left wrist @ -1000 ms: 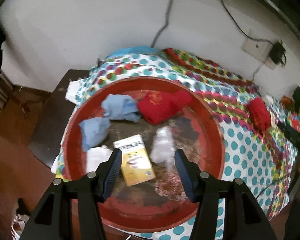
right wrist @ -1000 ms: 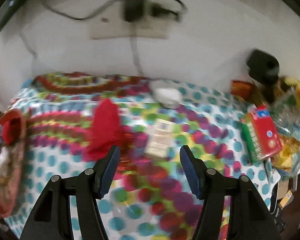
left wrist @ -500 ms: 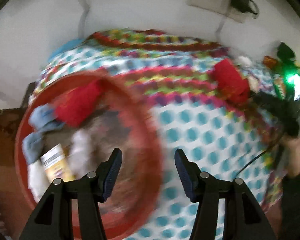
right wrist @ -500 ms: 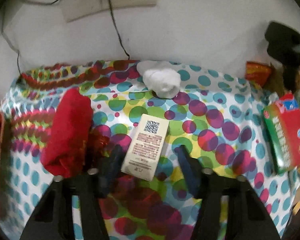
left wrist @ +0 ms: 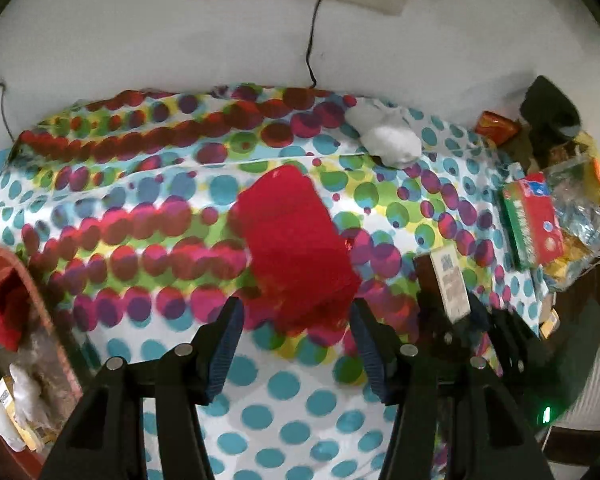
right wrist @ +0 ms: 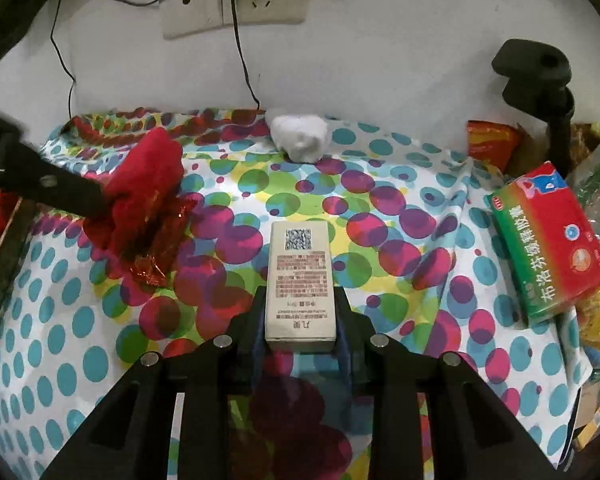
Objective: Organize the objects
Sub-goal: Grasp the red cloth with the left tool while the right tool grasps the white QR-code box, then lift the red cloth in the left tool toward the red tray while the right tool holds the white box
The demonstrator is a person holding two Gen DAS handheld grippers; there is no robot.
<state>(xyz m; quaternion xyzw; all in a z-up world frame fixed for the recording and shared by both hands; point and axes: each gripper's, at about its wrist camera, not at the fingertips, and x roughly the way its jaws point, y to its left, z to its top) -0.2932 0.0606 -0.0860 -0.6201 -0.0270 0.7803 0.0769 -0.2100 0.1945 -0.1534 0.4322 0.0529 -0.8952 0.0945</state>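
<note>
1. Now the right gripper (right wrist: pixel 300 320) is clamping the white box (right wrist: pixel 300 280) between its fingers, where half a second ago those fingers were only straddling it with gaps on both sides; the box's far end, QR code up, is pointing toward the white wad (right wrist: pixel 299 137) by the wall.
2. Meanwhile the left gripper (left wrist: pixel 296 344) is sitting wide apart and gripping nothing, having swung off the red basin (left wrist: pixel 40 296), which is now sliding out beside the left edge of its view.
3. Its fingers are now flanking the near end of the red cloth (left wrist: pixel 296 248), which was well off to the right earlier.
4. From the right wrist view, that cloth (right wrist: pixel 144 184) is lying left of the white box on the dotted tablecloth (right wrist: pixel 380 240), with a shiny red wrapper (right wrist: pixel 160 252) peeking out under it.
5. Right of the white box, the red-and-green carton (right wrist: pixel 548 240) is resting near the table edge, unchanged.
</note>
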